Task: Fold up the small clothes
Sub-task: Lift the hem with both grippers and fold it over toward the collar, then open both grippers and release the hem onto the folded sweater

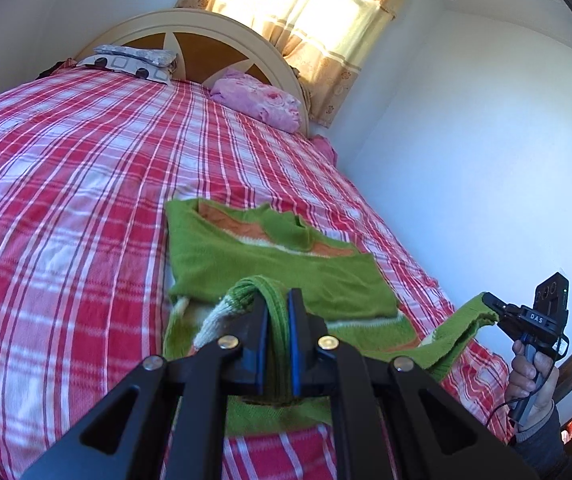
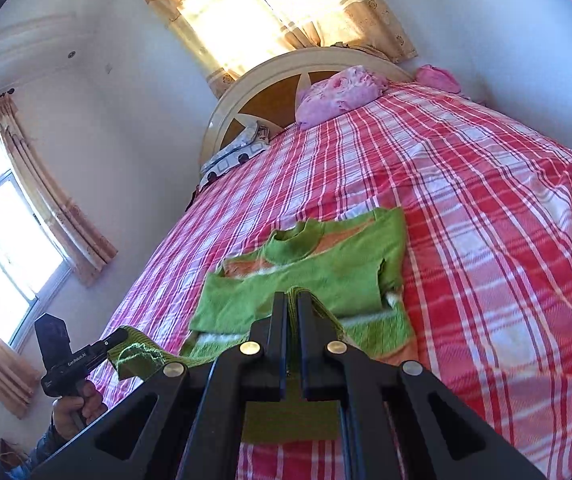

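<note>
Item: small green knit sweater [image 1: 269,268], orange and cream bands, lying on the red plaid bedspread [image 1: 65,208] near the foot of the bed, collar toward the headboard [image 1: 205,36], sleeves already laid across the chest. Long axis runs from the hem, nearest the tools, away up the bed. Left gripper [image 1: 277,320]: fingers pressed together, pinching the ribbed hem at one bottom corner. Right gripper [image 2: 292,320]: likewise closed on the hem at the opposite corner, the edge lifted off the bedspread between them. Both sit at the near end, roughly level with each other; neither is nearer the collar. Judgement: the coming fold depends on carrying the hem forward along that axis, onto the chest toward the collar, both corners travelling evenly.
</note>
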Available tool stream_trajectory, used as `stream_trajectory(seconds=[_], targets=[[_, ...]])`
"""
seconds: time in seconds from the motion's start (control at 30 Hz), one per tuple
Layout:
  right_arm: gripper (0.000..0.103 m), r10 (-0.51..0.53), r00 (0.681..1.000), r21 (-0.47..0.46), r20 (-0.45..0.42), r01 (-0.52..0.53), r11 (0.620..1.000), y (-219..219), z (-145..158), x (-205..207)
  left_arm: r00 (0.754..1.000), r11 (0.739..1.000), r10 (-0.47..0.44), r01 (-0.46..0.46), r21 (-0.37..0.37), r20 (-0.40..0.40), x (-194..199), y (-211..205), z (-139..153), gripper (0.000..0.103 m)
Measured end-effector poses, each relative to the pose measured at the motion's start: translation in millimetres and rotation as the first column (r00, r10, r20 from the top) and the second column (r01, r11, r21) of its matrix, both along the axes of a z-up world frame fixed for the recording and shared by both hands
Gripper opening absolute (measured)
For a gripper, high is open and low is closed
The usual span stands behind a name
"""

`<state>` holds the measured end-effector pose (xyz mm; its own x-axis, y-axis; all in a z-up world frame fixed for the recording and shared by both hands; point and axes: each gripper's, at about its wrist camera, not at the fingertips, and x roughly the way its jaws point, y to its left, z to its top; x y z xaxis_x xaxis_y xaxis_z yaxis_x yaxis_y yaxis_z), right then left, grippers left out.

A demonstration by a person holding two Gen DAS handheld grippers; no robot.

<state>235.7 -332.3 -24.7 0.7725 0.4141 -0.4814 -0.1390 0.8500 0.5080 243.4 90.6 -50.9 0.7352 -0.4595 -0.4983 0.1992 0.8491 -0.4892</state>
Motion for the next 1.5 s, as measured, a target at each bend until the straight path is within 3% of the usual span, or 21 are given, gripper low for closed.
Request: stream_trajectory(seconds=[0.3,0.47,0.7,1.03,1.07,1.13,1.17,1.2,1.27,1.37,1.47,1.5], targets=[[0.004,-0.025,1.000,0.007,-0.011,0.025,1.000,-6.7,15.9,73.1,0.999,1.000,0.030,-0.030,-0.004,0.013,66.6,4.7,14.3,0.009],[0.004,-0.025,0.999,-0.006,-0.041,0.025,1.000,-4.4,11.7,116.3,0.998,0.998,0.057,-0.057,-0.001,-0.028,105.4,7.6,2.8,0.009],[0.004,-0.052,0.989,-0.012,-0.137,0.051,0.999,-10.6,-24.1,185.9,0.993,0.998,0.067,-0.066,0.018,-0.101,153.7,9.8,-23.0,0.009],[0.005,-0.085,0.957,-0.058,-0.277,0.072,0.996,-20.4,-80.8,268.2,0.981,0.990,0.096,-0.077,0.115,-0.171,200.5,-1.9,-59.7,0.011],[0.007,-0.095,0.953,-0.072,-0.288,0.077,0.994,-20.6,-85.0,272.4,0.978,0.987,0.111,-0.089,0.131,-0.175,200.4,-1.8,-63.3,0.018],[0.031,-0.134,0.945,-0.116,-0.298,0.104,0.988,-23.6,-92.8,276.8,0.972,0.979,0.155,-0.127,0.161,-0.174,198.1,0.6,-67.0,0.029],[0.062,-0.145,0.947,-0.116,-0.288,0.115,0.987,-27.0,-95.1,274.0,0.970,0.978,0.167,-0.140,0.156,-0.176,194.2,3.6,-68.7,0.040],[0.074,-0.150,0.950,-0.113,-0.275,0.123,0.986,-29.0,-95.8,270.0,0.969,0.978,0.174,-0.149,0.145,-0.175,191.5,5.9,-69.4,0.050],[0.074,-0.156,0.956,-0.143,-0.247,0.123,0.982,-31.2,-95.3,257.0,0.965,0.970,0.216,-0.194,0.148,-0.151,180.1,13.0,-66.3,0.059],[0.074,-0.163,0.967,-0.205,-0.196,0.122,0.971,-26.6,-88.6,234.1,0.968,0.966,0.221,-0.201,0.163,-0.116,165.6,14.6,-61.2,0.059],[0.073,-0.108,0.980,-0.246,-0.166,0.065,0.967,-12.5,-82.1,205.8,0.971,0.949,0.212,-0.177,0.259,-0.114,149.9,1.0,-64.7,0.059],[0.068,-0.089,0.983,-0.279,-0.158,0.042,0.959,-4.9,-81.4,195.0,0.972,0.939,0.207,-0.166,0.300,-0.109,143.5,-4.3,-67.5,0.059]])
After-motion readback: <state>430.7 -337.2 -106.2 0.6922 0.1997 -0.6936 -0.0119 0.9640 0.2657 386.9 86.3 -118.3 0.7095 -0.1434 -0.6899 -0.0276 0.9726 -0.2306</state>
